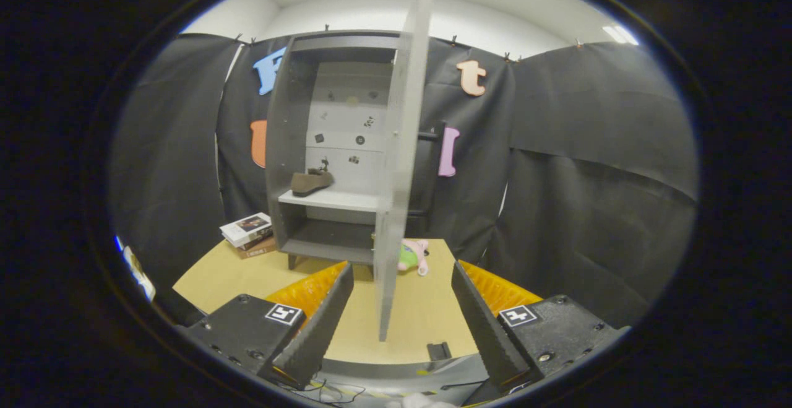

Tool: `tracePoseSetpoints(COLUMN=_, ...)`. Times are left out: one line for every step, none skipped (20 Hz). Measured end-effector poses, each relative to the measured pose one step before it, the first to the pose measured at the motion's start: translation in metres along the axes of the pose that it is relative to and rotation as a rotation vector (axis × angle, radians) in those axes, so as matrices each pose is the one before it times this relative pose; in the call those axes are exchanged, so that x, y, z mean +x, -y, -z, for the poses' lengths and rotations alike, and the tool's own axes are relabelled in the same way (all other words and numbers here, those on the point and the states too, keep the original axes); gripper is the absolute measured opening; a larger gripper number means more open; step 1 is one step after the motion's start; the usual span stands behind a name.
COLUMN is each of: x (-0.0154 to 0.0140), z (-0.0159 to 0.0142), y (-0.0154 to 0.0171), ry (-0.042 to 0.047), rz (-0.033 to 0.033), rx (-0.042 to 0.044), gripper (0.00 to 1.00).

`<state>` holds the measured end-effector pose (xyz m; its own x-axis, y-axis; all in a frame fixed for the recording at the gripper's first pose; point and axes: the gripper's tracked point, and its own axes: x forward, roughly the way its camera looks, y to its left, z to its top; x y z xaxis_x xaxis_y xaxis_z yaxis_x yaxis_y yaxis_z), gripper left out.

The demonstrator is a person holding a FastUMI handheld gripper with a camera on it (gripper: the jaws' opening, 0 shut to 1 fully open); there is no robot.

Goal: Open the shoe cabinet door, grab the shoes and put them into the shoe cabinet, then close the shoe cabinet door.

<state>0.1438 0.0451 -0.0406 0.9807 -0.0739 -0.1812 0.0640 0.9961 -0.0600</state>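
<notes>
Shoe cabinet open, shoe on its shelf

Left to right: books (247, 232) beside the shoe cabinet (291, 148); a brown shoe (311, 181) on its middle shelf; the door (399, 166) edge-on, its lower corner between the spread, empty fingers of the gripper (402, 315); a plush toy (413, 256) behind it on the table (210, 278).

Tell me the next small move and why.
Probably bring the open tool against the cabinet door and swing it shut: the brown shoe already sits on the cabinet's shelf, and the door stands wide open, edge-on between the fingers.
</notes>
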Motion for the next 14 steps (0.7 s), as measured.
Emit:
tracePoseSetpoints(x=0.00204, z=0.00379, y=-0.01036, ry=-0.00490, rz=-0.01941, rx=0.00212, gripper=1.00)
tracePoseSetpoints(x=-0.00091, z=0.00376, y=-0.00828, ry=-0.00394, rz=-0.01670, rx=-0.00484, gripper=1.00)
tracePoseSetpoints(x=0.00333, z=0.00487, y=-0.00857, ry=-0.00675, rz=-0.02003, rx=-0.01232, gripper=1.00)
tracePoseSetpoints(x=0.00257, z=0.00849, y=-0.00804, ry=-0.01973, rz=-0.02052, rx=-0.00847, gripper=1.00)
tracePoseSetpoints(x=0.00347, z=0.00758, y=-0.01144, ry=-0.01812, rz=-0.03237, rx=-0.00476, gripper=1.00)
tracePoseSetpoints(x=0.00377, z=0.00662, y=-0.01221, ry=-0.01560, rz=-0.03547, rx=-0.00225, gripper=1.00)
tracePoseSetpoints(x=0.00634, z=0.00648, y=-0.00910, ry=-0.02076, rz=-0.02924, rx=-0.00441, gripper=1.00)
tracePoseSetpoints(x=0.00498, z=0.00658, y=-0.00545, ry=-0.02173, rz=-0.01708, rx=0.00383, gripper=1.00)
tracePoseSetpoints(x=0.00520, z=0.00703, y=-0.00635, ry=-0.02328, rz=-0.02046, rx=0.01040, gripper=1.00)
tracePoseSetpoints(x=0.00727, z=0.00661, y=-0.00909, ry=-0.02026, rz=-0.01693, rx=0.00923, gripper=1.00)
tracePoseSetpoints(x=0.00768, z=0.00722, y=-0.00618, ry=-0.02317, rz=-0.01475, rx=0.00590, gripper=1.00)
tracePoseSetpoints(x=0.00718, z=0.00617, y=-0.00492, ry=-0.02119, rz=-0.01381, rx=0.00789, gripper=1.00)
tracePoseSetpoints(x=0.00615, z=0.00703, y=-0.00486, ry=-0.02131, rz=-0.01200, rx=0.00950, gripper=1.00)
tracePoseSetpoints(x=0.00652, z=0.00536, y=-0.00443, ry=-0.01772, rz=-0.01221, rx=0.01160, gripper=1.00)
